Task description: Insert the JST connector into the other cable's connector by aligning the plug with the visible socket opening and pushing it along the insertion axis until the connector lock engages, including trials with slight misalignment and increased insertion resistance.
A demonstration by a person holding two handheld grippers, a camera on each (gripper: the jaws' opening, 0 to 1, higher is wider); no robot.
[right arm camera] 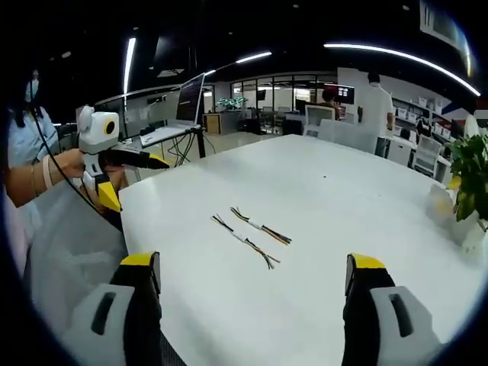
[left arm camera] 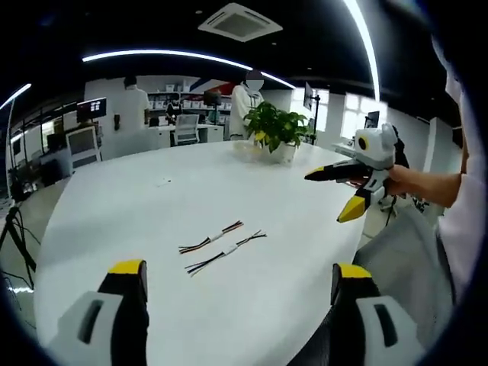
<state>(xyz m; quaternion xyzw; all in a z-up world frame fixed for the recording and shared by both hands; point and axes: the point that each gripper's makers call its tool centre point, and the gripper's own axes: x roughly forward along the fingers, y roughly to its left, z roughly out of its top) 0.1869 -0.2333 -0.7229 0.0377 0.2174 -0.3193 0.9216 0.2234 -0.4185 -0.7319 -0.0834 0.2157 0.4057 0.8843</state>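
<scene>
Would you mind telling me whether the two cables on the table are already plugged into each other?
Not joined: the two cables lie apart, side by side on the white table, in both views.

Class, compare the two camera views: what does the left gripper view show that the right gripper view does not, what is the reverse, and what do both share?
Left gripper view alone: a ceiling air vent, a person in a white hoodie behind the potted plant, and the right gripper, open, held in a hand.

Right gripper view alone: a tilted monitor on a stand, and the left gripper, open, held in a hand.

Both: the white table, two wired cables lying side by side on it, untouched, and the plant.
</scene>
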